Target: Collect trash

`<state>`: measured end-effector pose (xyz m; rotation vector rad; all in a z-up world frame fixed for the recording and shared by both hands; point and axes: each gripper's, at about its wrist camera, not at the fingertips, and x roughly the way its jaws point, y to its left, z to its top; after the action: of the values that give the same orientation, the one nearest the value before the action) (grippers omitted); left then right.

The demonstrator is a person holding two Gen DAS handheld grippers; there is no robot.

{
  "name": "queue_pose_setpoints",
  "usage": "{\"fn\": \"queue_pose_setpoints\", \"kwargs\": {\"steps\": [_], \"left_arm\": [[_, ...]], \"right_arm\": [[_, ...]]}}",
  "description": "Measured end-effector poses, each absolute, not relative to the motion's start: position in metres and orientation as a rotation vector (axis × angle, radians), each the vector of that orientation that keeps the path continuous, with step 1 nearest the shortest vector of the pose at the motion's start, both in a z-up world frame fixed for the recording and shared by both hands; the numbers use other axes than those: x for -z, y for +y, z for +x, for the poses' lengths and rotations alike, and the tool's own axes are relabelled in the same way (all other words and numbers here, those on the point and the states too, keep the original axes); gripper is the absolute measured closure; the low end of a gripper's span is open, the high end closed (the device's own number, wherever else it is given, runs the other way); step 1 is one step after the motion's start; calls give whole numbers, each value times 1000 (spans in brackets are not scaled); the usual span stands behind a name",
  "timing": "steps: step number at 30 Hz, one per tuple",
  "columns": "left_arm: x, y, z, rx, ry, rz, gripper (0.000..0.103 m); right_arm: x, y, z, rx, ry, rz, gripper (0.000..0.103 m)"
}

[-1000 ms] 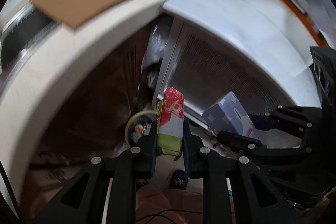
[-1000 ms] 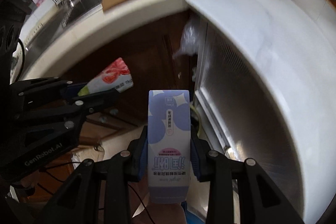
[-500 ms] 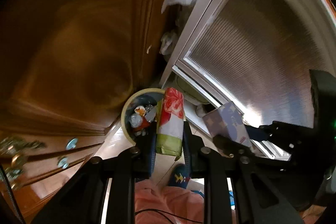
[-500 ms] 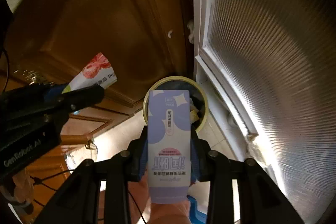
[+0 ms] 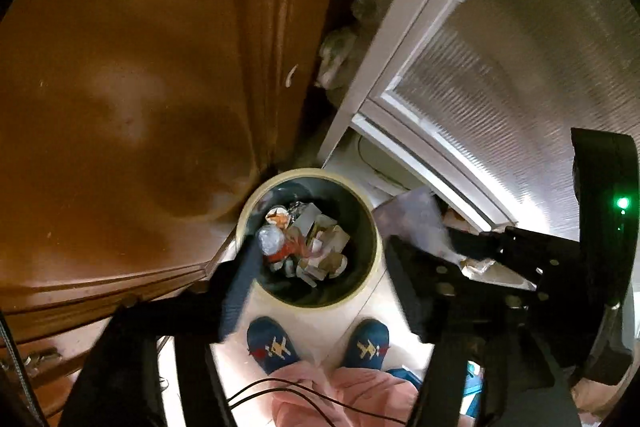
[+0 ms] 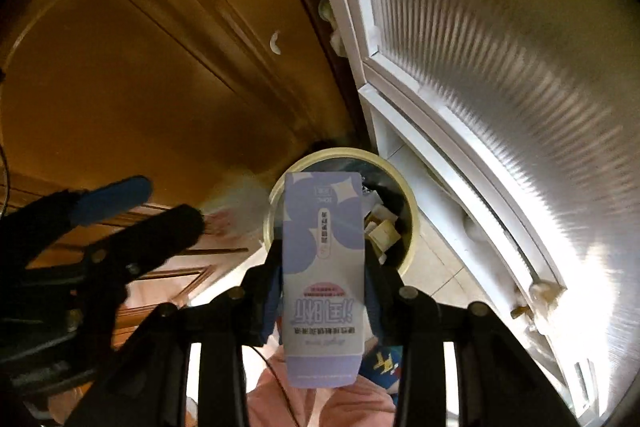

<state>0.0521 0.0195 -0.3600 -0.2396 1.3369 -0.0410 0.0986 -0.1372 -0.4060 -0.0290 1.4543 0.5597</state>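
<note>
with the left claw [image 5: 316, 291] just opened wide and empty, the purple carton [image 6: 323, 267] gripped by the right claw [image 6: 323, 291] could have been dropped beside the bin [image 6: 412, 219] if released off-centre.

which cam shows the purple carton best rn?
Right wrist: the purple carton fills centre frame between the right gripper's jaws, print legible. Left wrist shows only a blurred corner beside the trash bin.

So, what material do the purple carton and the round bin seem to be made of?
Purple carton: probably coated paperboard, with flat printed faces, sharp folded edges and a slight sheen. Round bin: likely plastic, with a smooth cream rim and a dark, even inner wall; metal cannot be ruled out.
</note>
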Motion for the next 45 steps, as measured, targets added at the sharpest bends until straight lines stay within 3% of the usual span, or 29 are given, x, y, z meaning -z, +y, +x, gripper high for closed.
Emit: {"fn": "queue_pose_setpoints", "kwargs": {"steps": [1,3,4,12,26,28,45], "left_arm": [[361,23,52,33,1346,-241,19],[360,27,49,26,1345,-233,17],[360,28,48,23,1344,-228,16],[350,34,40,14,1333,-215,5],[330,38,31,-26,1314,-213,1],[321,35,28,-25,1309,-211,1],[214,25,8,-55,1289,-221,1]], "right_arm": [[408,-137,97,-557,1446,-35,62],[409,-134,95,-559,1436,-43,47],[409,-134,94,-557,1433,-43,45],[409,-134,90,-540,1426,-53,45],[382,-146,90,-470,1430,-58,45],[375,-146,91,-464,1429,-56,40],[256,-167,76,-482,1371,-66,33]]}}
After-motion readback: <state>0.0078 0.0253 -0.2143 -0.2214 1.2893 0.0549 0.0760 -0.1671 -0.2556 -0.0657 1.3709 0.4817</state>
